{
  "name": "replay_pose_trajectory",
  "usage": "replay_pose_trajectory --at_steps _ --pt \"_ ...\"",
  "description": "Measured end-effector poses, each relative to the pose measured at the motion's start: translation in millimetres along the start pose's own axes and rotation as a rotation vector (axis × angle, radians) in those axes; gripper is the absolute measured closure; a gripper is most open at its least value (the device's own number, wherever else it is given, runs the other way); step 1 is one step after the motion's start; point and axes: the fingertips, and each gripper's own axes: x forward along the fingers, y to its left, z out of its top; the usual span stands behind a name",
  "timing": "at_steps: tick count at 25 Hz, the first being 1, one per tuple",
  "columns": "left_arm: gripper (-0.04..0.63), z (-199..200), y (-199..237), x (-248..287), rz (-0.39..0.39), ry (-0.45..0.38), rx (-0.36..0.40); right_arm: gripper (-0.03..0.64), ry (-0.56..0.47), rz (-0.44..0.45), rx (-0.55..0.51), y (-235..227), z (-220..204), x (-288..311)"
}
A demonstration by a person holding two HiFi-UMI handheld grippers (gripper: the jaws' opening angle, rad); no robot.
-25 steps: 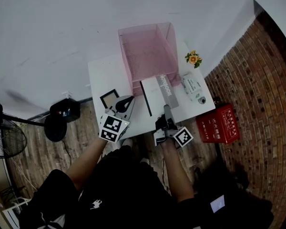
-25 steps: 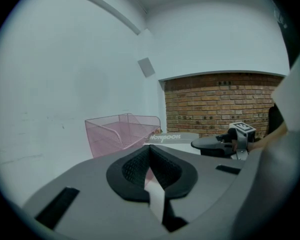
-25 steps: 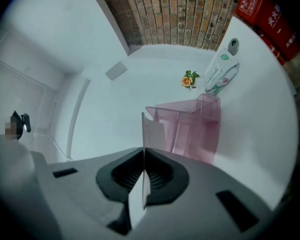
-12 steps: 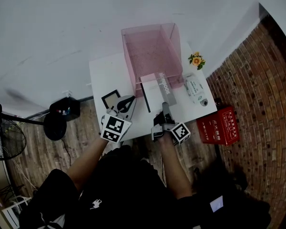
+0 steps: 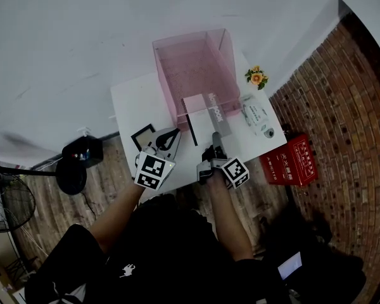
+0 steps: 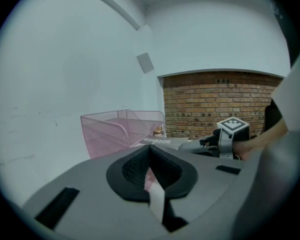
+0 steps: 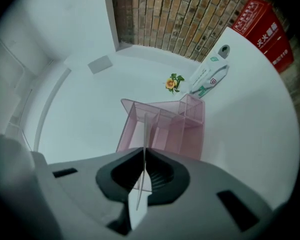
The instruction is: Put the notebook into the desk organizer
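Notebook in right gripper, jaws clamped — organizer ahead

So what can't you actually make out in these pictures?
- Print on the notebook: too small in the head view; edge-on in the right gripper view.
- Black-framed thing beside the left hand-held gripper: too small in the head view.
- Print on the white packet: too small in both views.
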Motion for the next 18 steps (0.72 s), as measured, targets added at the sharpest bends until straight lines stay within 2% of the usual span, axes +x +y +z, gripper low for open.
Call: replay_pose_trajectory --at_steps 12,18 --pt "0.592 5.0 22.8 6.7 -0.029 -0.016 0.001 0.606 -0.006 -0.056 -0.013 -5.5 -4.2 44.5" --pt "0.592 11.1 34.5 4.0 -0.021 -0.039 -0.011 0.587 0.008 -0.087 -0.076 -5.0 -6.7 62.8"
